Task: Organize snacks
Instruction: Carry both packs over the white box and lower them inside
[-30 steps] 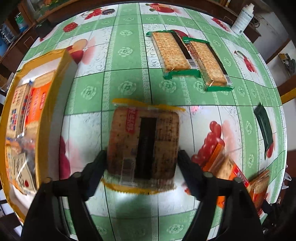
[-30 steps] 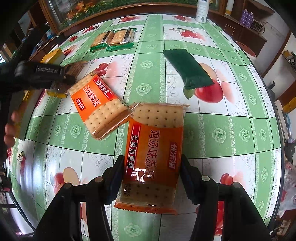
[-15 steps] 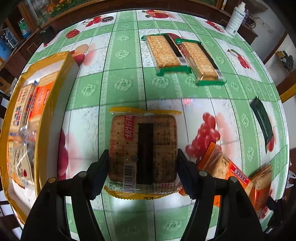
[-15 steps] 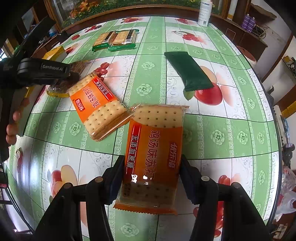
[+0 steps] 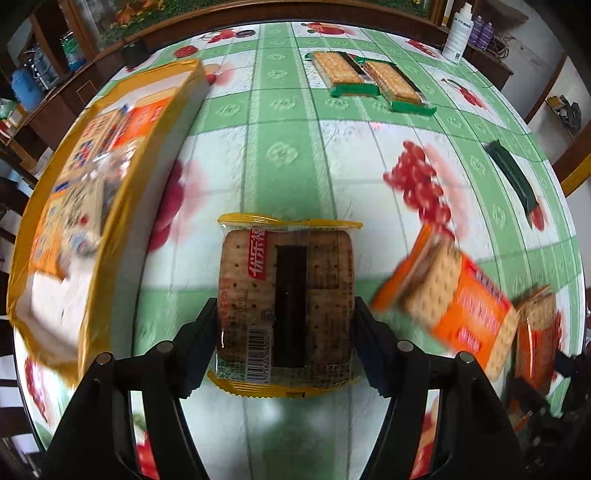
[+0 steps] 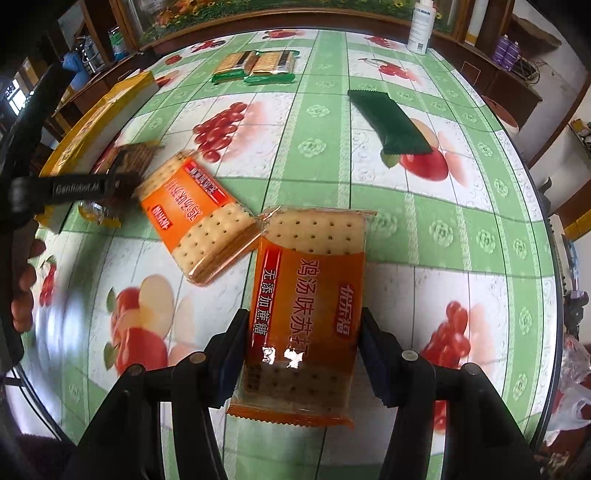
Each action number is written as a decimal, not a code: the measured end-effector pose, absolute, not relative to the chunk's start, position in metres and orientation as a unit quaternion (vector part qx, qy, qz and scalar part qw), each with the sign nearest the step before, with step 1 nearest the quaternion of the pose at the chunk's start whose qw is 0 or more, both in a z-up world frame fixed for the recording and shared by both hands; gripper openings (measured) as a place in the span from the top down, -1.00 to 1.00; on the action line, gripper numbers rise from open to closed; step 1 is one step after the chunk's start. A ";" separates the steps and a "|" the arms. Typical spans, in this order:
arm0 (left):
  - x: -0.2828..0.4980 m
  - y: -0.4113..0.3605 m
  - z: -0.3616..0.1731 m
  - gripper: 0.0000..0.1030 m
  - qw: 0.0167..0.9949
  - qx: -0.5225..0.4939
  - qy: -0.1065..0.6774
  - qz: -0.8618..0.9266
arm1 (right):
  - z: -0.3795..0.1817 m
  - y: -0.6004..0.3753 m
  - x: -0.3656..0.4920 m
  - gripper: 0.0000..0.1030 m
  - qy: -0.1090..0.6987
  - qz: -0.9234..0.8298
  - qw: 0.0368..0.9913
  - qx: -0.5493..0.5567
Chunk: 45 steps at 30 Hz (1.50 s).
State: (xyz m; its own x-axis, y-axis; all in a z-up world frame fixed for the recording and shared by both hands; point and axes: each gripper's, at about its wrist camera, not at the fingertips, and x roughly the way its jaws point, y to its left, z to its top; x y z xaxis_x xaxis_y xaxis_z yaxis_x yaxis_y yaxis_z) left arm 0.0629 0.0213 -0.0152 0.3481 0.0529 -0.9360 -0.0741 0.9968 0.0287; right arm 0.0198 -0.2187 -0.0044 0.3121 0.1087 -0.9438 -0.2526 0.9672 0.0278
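My left gripper (image 5: 284, 332) is shut on a yellow-edged pack of brown crackers (image 5: 284, 295) and holds it above the tablecloth, right of the yellow box (image 5: 122, 206). My right gripper (image 6: 299, 350) is shut on an orange cracker pack (image 6: 310, 295), also off the table. A second orange pack (image 6: 195, 218) lies flat just left of it. In the right wrist view the left gripper (image 6: 110, 184) with its yellow-edged pack (image 6: 129, 158) hangs near the yellow box (image 6: 103, 118).
The yellow box holds several snack packs (image 5: 81, 177). Two green cracker packs (image 5: 369, 77) lie side by side at the far side, and a dark green packet (image 6: 391, 122) lies to the right. A white bottle (image 6: 421, 22) stands at the table's far edge. A hand (image 6: 22, 280) shows at left.
The left jaws closed on the yellow-edged pack and carried it left toward the yellow box, which now looms larger. The right gripper drifted slightly with its orange pack still held.
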 end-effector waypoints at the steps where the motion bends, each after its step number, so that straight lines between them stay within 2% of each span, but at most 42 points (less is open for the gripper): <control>1: 0.056 0.023 -0.014 -0.31 0.823 -0.010 0.567 0.038 | -0.004 -0.218 0.017 -0.13 0.576 0.113 0.807 -0.062; 12: 0.000 0.041 0.001 -0.31 0.838 -0.018 0.544 0.026 | 0.015 -0.203 -0.010 -0.13 0.570 0.139 0.808 -0.053; 24: -0.034 0.071 0.030 -0.31 0.862 -0.018 0.506 0.031 | 0.040 -0.134 -0.022 -0.13 0.547 0.204 0.809 -0.070; 36: -0.039 0.124 0.044 -0.32 0.872 -0.032 0.485 0.061 | 0.058 -0.048 -0.017 -0.12 0.522 0.256 0.807 -0.098; 45: -0.010 0.191 0.062 -0.32 0.870 -0.072 0.474 0.119 | 0.074 0.023 0.010 -0.12 0.502 0.282 0.811 -0.100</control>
State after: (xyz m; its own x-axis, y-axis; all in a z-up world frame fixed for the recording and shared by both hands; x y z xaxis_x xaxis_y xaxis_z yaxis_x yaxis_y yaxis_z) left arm -0.0098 0.1908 0.0617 0.5230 0.1376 -0.8411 -0.2750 0.9613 -0.0137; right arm 0.0102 0.0226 0.0737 0.3364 0.3570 -0.8714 -0.5576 0.8212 0.1212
